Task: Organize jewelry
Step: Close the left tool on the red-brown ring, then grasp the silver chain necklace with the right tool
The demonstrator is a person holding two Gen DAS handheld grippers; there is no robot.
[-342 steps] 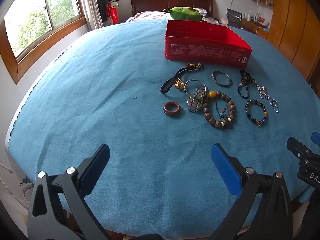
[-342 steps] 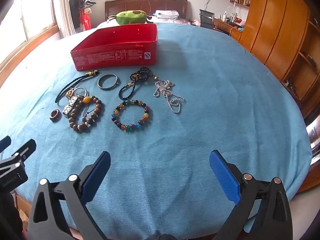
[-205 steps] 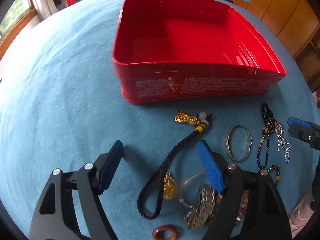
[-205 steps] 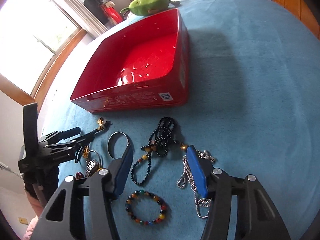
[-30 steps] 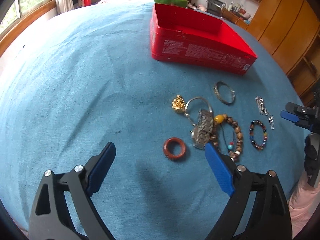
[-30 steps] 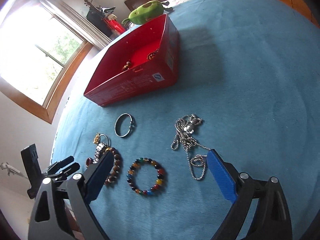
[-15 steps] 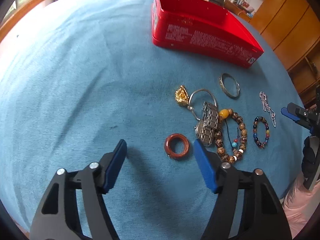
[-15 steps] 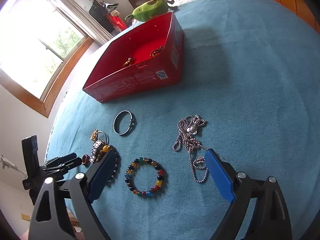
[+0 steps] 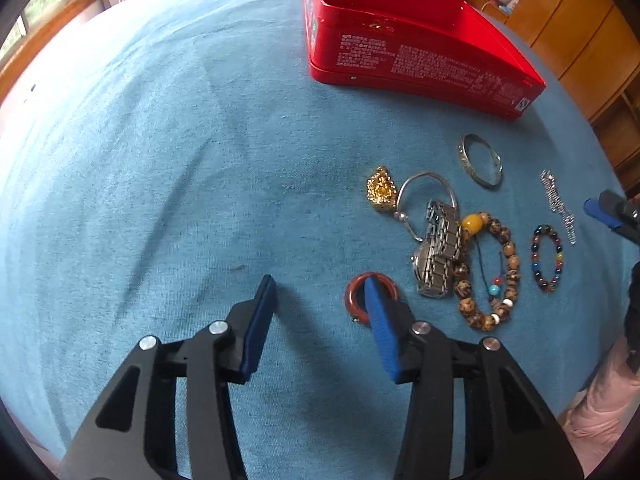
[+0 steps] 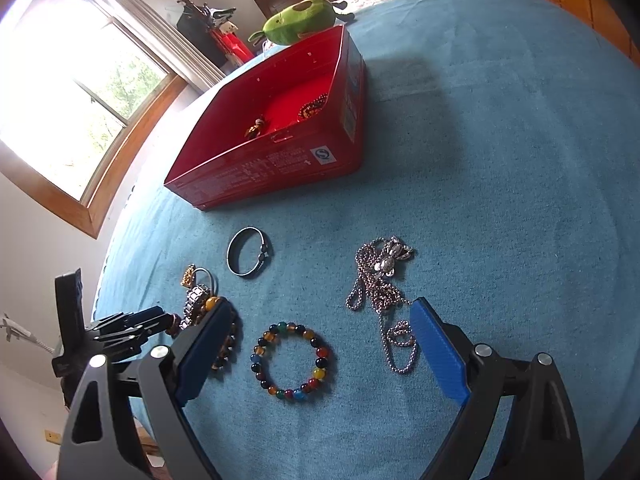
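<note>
- Red-brown ring [image 9: 362, 307] sits under my left gripper [image 9: 320, 292]; its fingers [image 9: 260, 320], just narrowing, grip nothing.
- My right gripper [image 10: 320, 334] hangs spread above the beaded bracelet [image 10: 292, 360].

I see a red tin [image 10: 280, 168] on a teal-blue desk cloth [image 9: 160, 140], a rust-red ring [image 9: 354, 298], a multicoloured bead bracelet [image 10: 294, 360], and blue claw pads [image 9: 258, 332].
</note>
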